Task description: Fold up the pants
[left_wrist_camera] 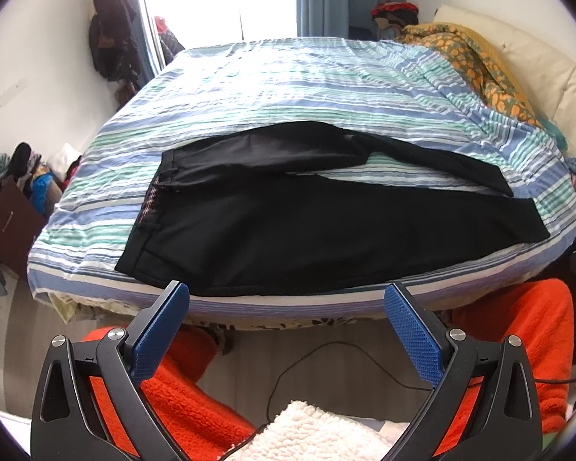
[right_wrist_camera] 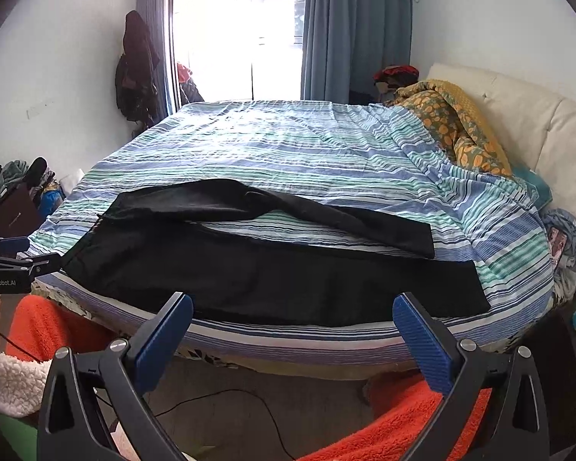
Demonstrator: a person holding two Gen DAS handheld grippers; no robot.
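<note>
Nearest in each wrist view is the tool itself. The left hand-held gripper (left_wrist_camera: 286, 292) has its blue pads spread wide and holds nothing; the right hand-held gripper (right_wrist_camera: 292, 303) is equally wide and empty. Both hover off the near edge of the bed (left_wrist_camera: 249, 84), not touching cloth.

Just past the fingertips, at 12 o'clock from both, lie the black pants (left_wrist_camera: 288, 223), spread flat on the striped cover. Their long axis runs crosswise, from 9 o'clock to 3 o'clock: the waistband (left_wrist_camera: 149, 199) is toward 10 o'clock of the left tool, the leg cuffs (right_wrist_camera: 476, 288) toward 2 o'clock of the right. So the left is nearer the waist, the right nearer the hems. The near leg lies along the bed's edge; the far leg angles away from it, a wedge of striped cover showing between them.

Judging by this, the far leg probably has to come over onto the near one first.

Farther back, a yellow patterned blanket (right_wrist_camera: 457, 130) is bunched at 1 o'clock.
</note>
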